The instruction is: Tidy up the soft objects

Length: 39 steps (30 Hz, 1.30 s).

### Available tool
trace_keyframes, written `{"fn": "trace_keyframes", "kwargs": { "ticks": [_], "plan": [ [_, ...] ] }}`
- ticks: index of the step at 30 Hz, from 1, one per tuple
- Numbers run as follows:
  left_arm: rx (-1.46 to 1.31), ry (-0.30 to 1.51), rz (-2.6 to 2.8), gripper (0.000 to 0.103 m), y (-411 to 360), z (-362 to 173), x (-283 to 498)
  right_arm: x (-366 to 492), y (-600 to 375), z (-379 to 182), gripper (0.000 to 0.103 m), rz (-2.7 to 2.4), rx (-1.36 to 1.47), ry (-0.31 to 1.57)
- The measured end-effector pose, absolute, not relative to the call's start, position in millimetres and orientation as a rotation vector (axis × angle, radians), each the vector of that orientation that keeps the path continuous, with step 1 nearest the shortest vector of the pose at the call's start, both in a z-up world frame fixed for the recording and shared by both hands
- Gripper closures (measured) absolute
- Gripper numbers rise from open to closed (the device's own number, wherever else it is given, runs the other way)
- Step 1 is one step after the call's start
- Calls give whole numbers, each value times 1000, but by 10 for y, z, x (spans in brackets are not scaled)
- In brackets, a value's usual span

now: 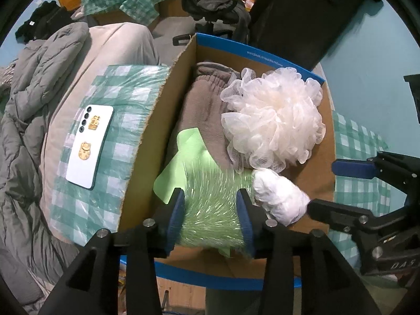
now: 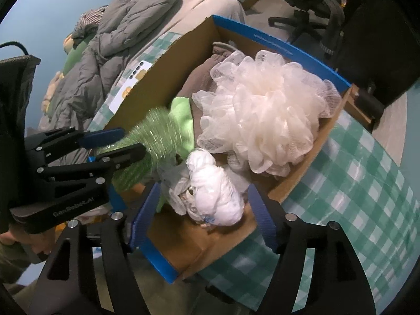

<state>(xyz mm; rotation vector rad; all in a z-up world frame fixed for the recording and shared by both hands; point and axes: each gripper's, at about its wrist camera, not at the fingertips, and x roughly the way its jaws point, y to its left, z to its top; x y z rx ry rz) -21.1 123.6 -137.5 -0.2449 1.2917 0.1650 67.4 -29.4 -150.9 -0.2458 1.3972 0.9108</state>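
Left claw [image 1: 210, 210] clamped on green duster [image 1: 210, 194] over box [image 1: 147, 141]; right claw [image 2: 202, 204] spread apart around white bundle [image 2: 215, 194], beside loofah [image 2: 262, 113].

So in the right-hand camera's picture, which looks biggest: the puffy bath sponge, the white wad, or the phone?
1. Bath sponge
2. White wad, though it sits nearer the camera
3. Phone, partly hidden behind the box wall and farther away

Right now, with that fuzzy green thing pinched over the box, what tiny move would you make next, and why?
Probably open the left gripper. It is shut on the green shiny scrubber, which already sits inside the cardboard box beside the white mesh pouf. The right gripper is open around the white plastic bundle.
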Motion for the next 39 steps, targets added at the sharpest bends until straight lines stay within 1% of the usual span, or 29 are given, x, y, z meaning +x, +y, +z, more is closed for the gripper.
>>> {"fn": "trace_keyframes", "kwargs": {
  "ticks": [5, 6, 7, 10, 17, 19, 23, 24, 27, 30, 39],
  "plan": [
    [-264, 1288, 191, 61, 1250, -1258, -264, 690, -463, -1381, 31, 872, -241, 1377],
    [-269, 1283, 193, 58, 1243, -1212, -282, 699, -498, -1347, 31, 866, -238, 1373],
    [-272, 1278, 195, 51, 1230, -1177, -294, 704, -533, -1303, 30, 860, -235, 1368],
    [-274, 1251, 201, 37, 1184, -1027, -330, 726, -623, -1157, 29, 839, -221, 1347],
    [-290, 1203, 177, 35, 1052, -672, -312, 787, -772, -797, 28, 784, -186, 1278],
    [-289, 1177, 173, 26, 1000, -549, -303, 797, -820, -718, 28, 764, -175, 1261],
    [-263, 1120, 171, 21, 871, -311, -287, 827, -944, -555, 28, 707, -178, 1218],
    [-261, 1113, 170, 17, 844, -272, -279, 828, -974, -508, 28, 691, -187, 1203],
    [-256, 1090, 163, 17, 765, -168, -254, 829, -1075, -392, 28, 656, -196, 1162],
    [-242, 1080, 160, 13, 687, -118, -232, 829, -1200, -297, 28, 628, -181, 1128],
    [-109, 1068, 111, 13, 403, -22, -173, 808, -1541, -216, 28, 573, -152, 1109]
  ]
}}
